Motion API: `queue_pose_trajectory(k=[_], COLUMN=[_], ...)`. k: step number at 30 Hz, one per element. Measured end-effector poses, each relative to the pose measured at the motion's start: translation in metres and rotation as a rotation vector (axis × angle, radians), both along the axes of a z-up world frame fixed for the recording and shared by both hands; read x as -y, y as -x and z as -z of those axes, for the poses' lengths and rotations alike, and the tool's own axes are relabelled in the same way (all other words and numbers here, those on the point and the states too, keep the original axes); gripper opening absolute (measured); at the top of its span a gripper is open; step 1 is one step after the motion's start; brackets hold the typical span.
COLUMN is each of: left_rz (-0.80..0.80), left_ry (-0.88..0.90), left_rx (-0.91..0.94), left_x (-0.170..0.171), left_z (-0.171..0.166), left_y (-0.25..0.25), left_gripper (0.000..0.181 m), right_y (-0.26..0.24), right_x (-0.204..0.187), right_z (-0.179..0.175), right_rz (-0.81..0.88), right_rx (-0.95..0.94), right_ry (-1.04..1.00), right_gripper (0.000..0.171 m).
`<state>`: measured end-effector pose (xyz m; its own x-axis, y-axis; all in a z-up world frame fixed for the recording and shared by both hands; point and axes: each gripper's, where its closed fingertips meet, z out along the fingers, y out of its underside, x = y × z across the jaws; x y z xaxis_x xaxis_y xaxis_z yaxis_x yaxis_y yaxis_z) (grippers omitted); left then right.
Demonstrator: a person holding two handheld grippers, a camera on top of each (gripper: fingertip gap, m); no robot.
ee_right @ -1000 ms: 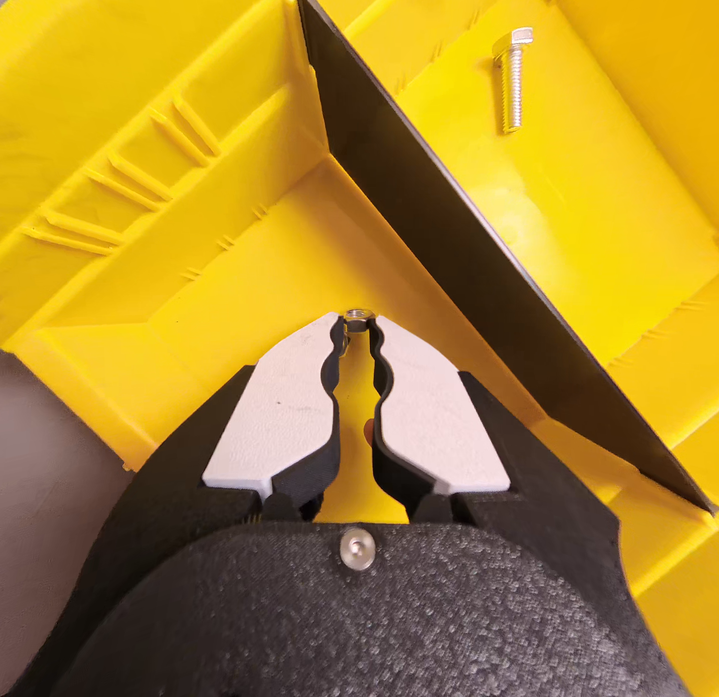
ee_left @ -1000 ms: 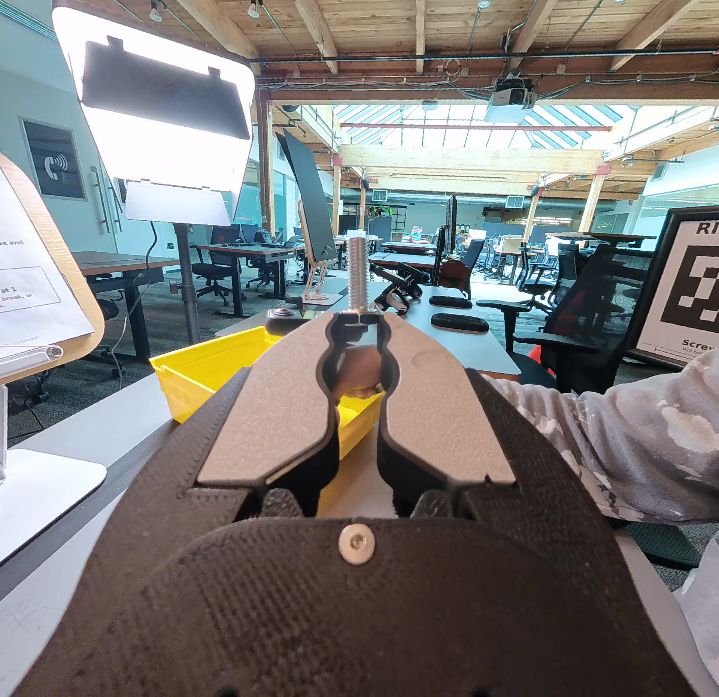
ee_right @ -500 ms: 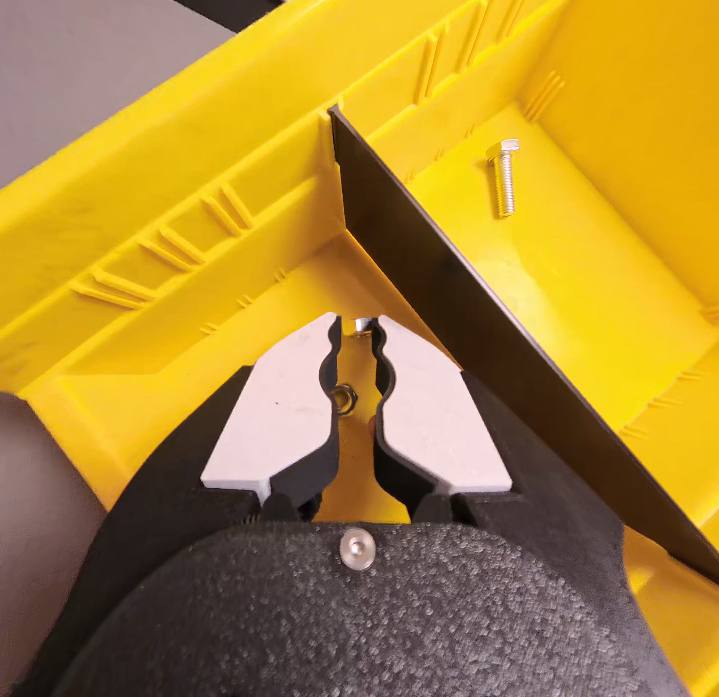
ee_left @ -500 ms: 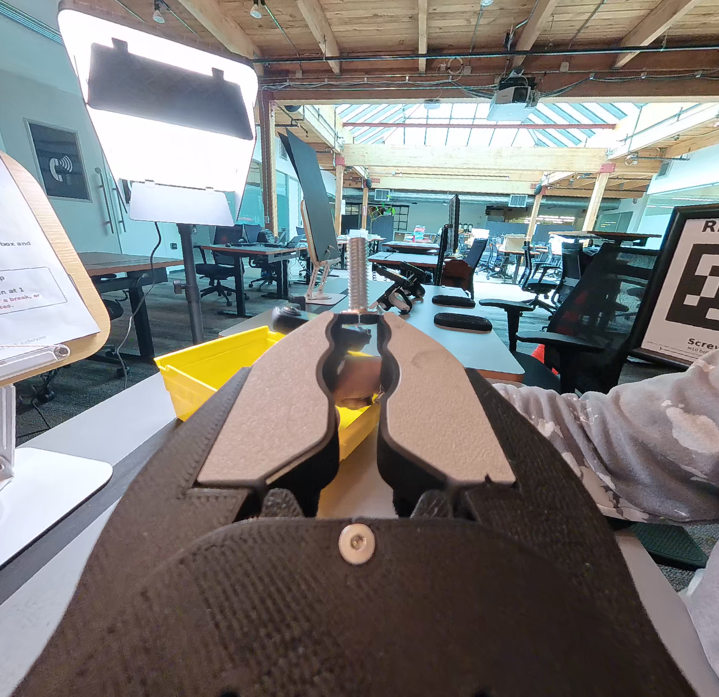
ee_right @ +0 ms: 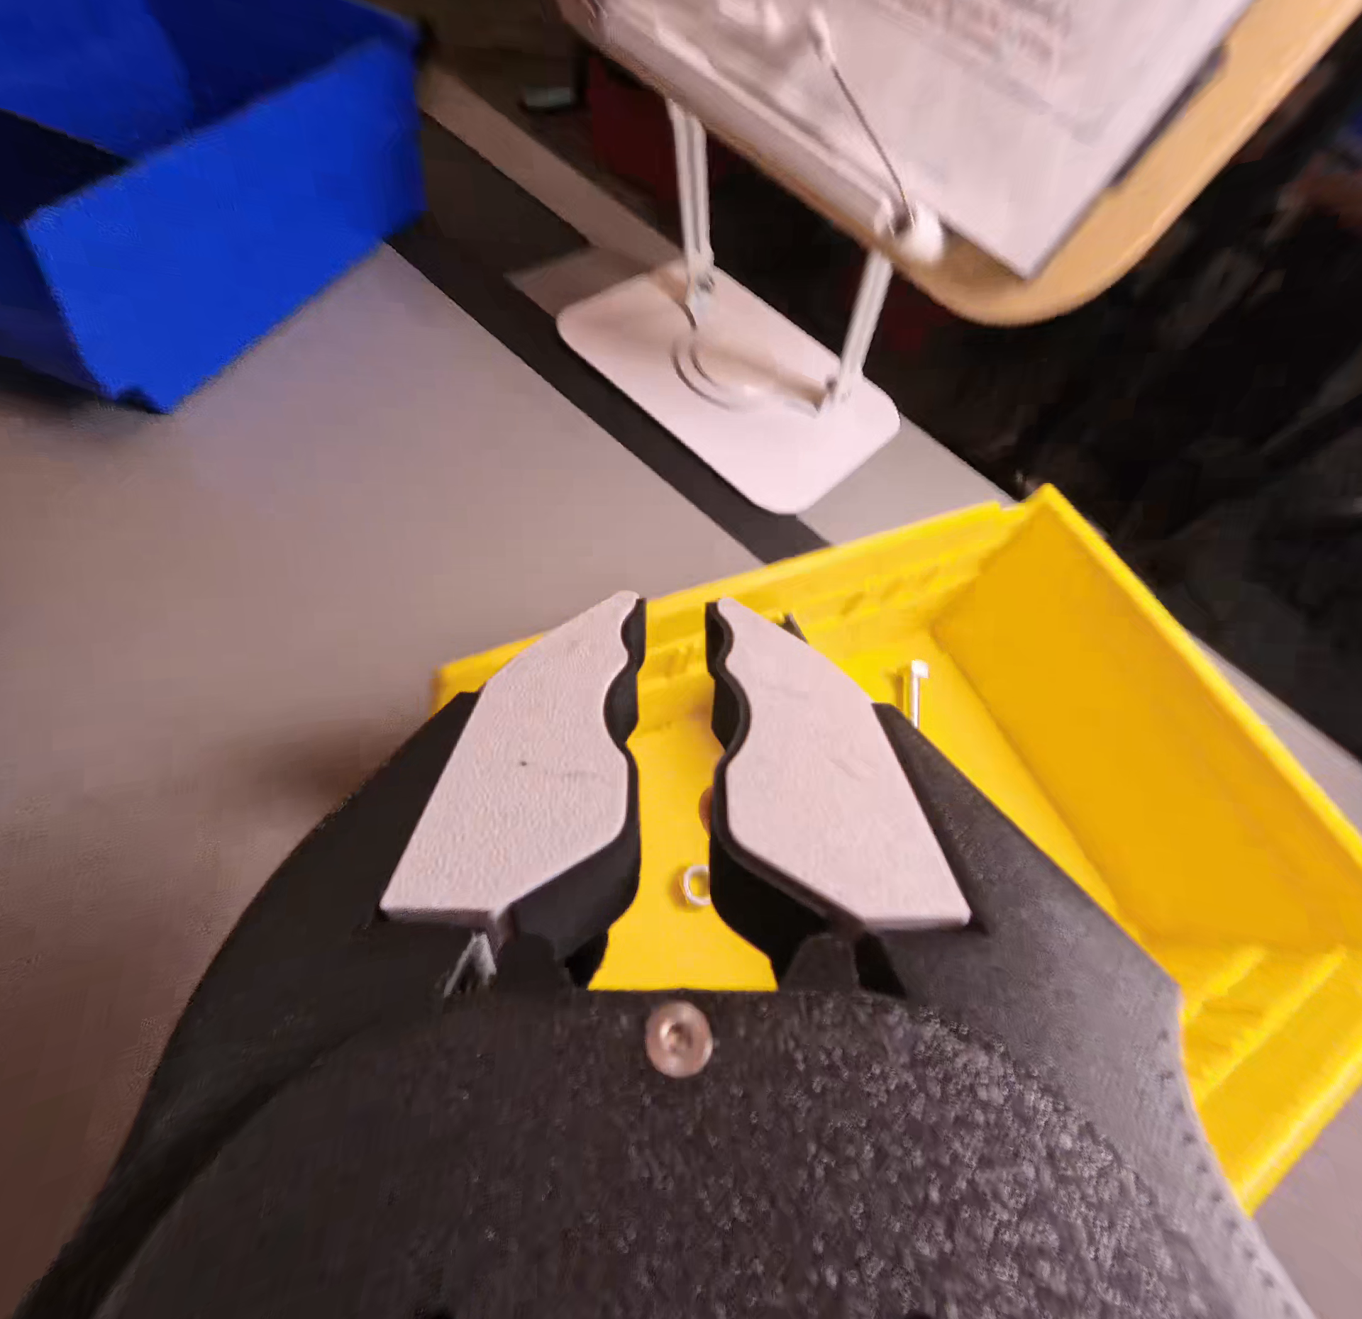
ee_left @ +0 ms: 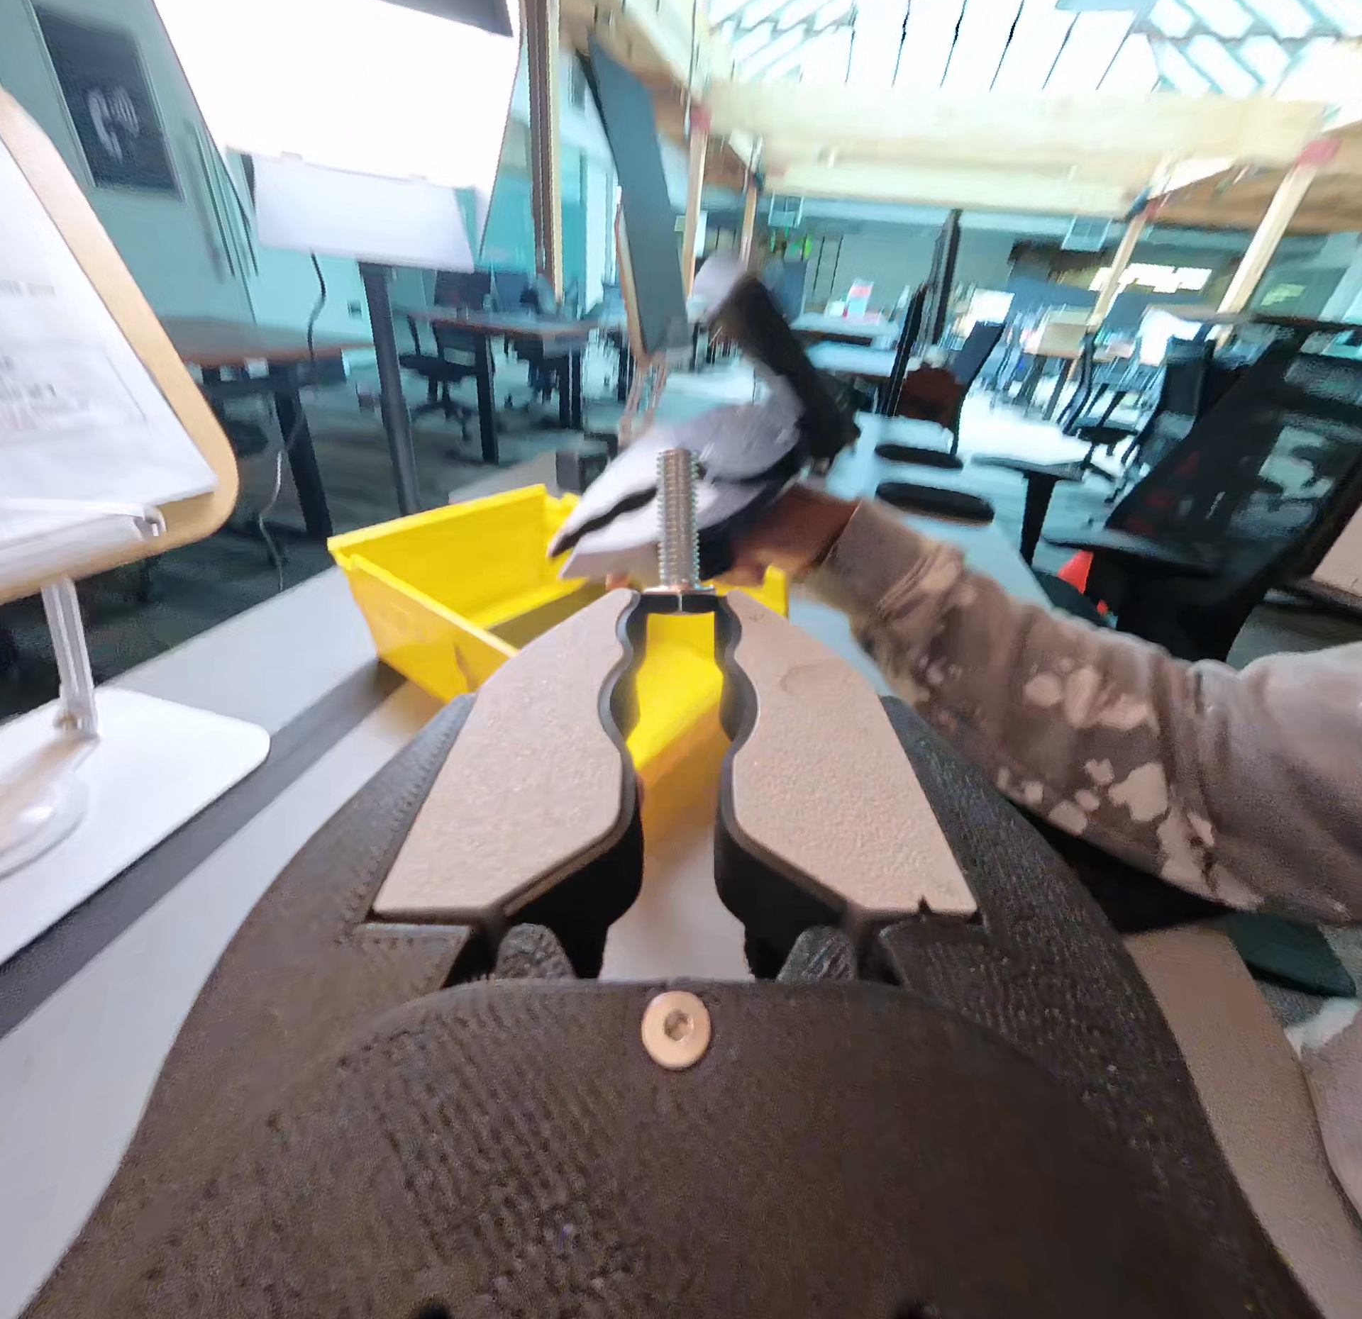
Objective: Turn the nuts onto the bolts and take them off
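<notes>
My left hand-held gripper (ee_left: 678,606) clamps the silver threaded bolt (ee_left: 676,525) upright by its head; my right hand-held gripper (ee_right: 672,609) is released and empty (small silver nut (ee_right: 694,884) lies beneath, in the yellow plastic bin (ee_right: 1105,731)).

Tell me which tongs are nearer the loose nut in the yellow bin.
Right. The right tongs hover over the yellow bin, empty, with the nut lying below between their fingers. The left tongs sit outside the bin, clamping the upright bolt by its head.
</notes>
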<state>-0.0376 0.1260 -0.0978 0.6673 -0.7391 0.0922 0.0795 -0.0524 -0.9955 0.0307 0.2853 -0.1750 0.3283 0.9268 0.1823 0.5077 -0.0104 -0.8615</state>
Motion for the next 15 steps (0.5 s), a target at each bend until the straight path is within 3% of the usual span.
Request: queue_pose_trajectory(k=[3,6,10,15], left_rz=[-0.029,-0.067,-0.056,-0.028], left_ry=[0.148,0.238,0.306,0.375], left_rx=[-0.152,-0.319,-0.433,-0.526], left_x=[-0.011,-0.018,-0.018,-0.014], left_z=[0.037,0.069,0.094,0.116], left_y=[-0.001,0.000,0.001,0.001], left_gripper=[0.018,0.018,0.018,0.018], right_y=[0.017,0.027,0.045,0.056], right_x=[0.048,0.087,0.128,0.137], right_z=[-0.042,-0.052,-0.028,0.007], right_rz=[-0.196,-0.293,-0.459,-0.573], right_rx=[-0.036,0.098,0.320,0.544], right_ry=[-0.202,-0.353,-0.486,-0.734], right_gripper=[0.017,0.019,0.025,0.028])
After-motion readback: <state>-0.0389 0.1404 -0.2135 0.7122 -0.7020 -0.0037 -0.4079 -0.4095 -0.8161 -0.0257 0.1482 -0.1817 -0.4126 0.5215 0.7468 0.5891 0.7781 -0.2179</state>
